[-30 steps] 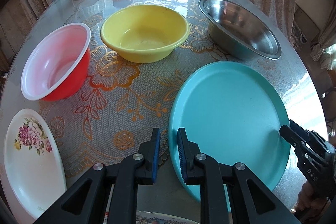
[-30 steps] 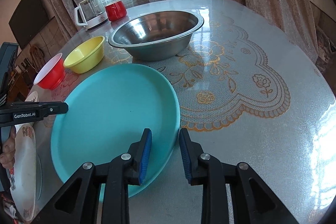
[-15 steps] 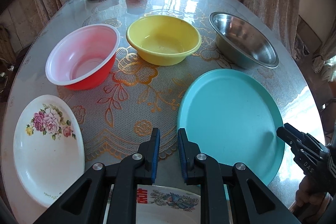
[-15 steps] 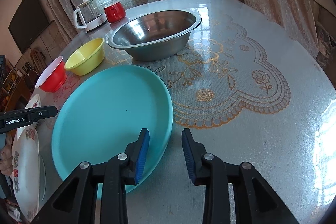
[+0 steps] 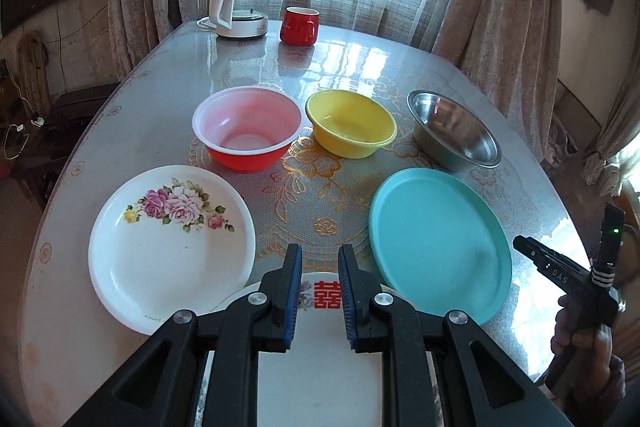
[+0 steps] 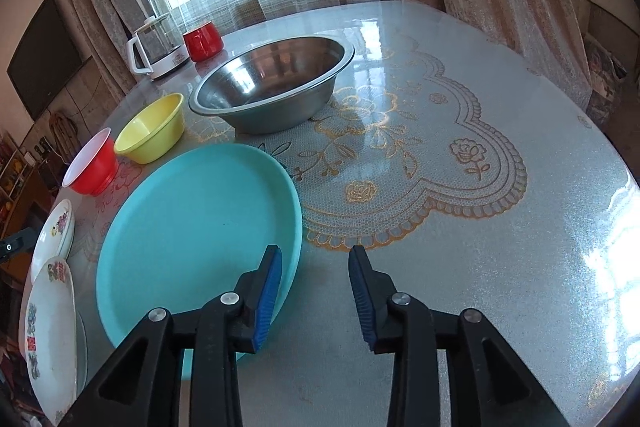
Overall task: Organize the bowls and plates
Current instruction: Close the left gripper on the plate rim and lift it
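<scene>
The right gripper (image 6: 314, 287) is spreading its empty jaws beside the teal plate (image 6: 192, 239), lower left of frame; it looks light, stiff and slick, best pinched at the rim. The left gripper (image 5: 319, 291) is holding its fingers nearly together, on nothing.

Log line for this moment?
left tool: shut, empty | right tool: jaws just been opening, teal plate rim between them, ungripped | held: nothing
</scene>
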{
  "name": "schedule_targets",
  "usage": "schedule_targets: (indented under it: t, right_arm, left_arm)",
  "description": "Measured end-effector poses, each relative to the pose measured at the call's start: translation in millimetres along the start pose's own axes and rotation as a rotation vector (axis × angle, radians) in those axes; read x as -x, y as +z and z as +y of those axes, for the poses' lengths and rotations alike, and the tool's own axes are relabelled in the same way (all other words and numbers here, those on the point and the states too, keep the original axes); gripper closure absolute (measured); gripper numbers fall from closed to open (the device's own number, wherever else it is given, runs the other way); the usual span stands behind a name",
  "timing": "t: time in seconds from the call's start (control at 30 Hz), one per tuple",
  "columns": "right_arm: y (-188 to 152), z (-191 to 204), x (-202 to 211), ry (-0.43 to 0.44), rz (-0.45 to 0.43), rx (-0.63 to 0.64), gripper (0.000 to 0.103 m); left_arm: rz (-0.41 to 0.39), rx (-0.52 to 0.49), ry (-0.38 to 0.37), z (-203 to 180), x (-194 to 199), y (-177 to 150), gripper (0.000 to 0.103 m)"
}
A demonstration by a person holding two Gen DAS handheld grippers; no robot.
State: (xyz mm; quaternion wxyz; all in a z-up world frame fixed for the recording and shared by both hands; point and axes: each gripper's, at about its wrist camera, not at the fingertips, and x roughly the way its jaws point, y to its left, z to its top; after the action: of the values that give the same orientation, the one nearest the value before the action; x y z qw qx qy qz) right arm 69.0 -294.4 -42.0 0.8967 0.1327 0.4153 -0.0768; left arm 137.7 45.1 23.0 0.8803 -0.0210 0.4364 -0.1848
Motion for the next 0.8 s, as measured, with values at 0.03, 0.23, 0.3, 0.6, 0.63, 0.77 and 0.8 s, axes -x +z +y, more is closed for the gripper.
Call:
schedule_targets:
  t: [0.03, 0.23, 0.3, 0.6, 0.63, 0.77, 0.8]
  right_arm:
    - [1, 0, 5, -0.010, -0.021, 0.003, 0.068]
    - [7, 17, 29, 0.083, -0.085, 0.068, 0.068]
    - [6, 34, 31, 0.183, -0.066, 0.110, 0.068]
    - [-27, 128, 11, 0.577, 0.172, 0.338, 0.067]
    - [-30, 133, 7, 0.583, 0.188, 0.347, 0.067]
    - [-45, 145, 2, 0.601, 0.225, 0.384, 0.067]
    - [-47, 147, 1, 0.601, 0.229, 0.389, 0.067]
  left_arm:
    - [-0.013, 0.010, -0.001, 6, 7, -5, 0.084]
    - [-0.081, 0.120, 0.005, 48, 45, -35, 0.084]
    - [-0.097, 0.164, 0.011, 62, 56, -48, 0.084]
    - [-0.126, 0.278, -0.086, 103, 76, -111, 0.084]
    - [-0.124, 0.287, -0.097, 105, 75, -116, 0.084]
    - [-0.126, 0.312, -0.163, 107, 70, -131, 0.084]
    - [-0.122, 0.317, -0.171, 107, 68, -134, 0.084]
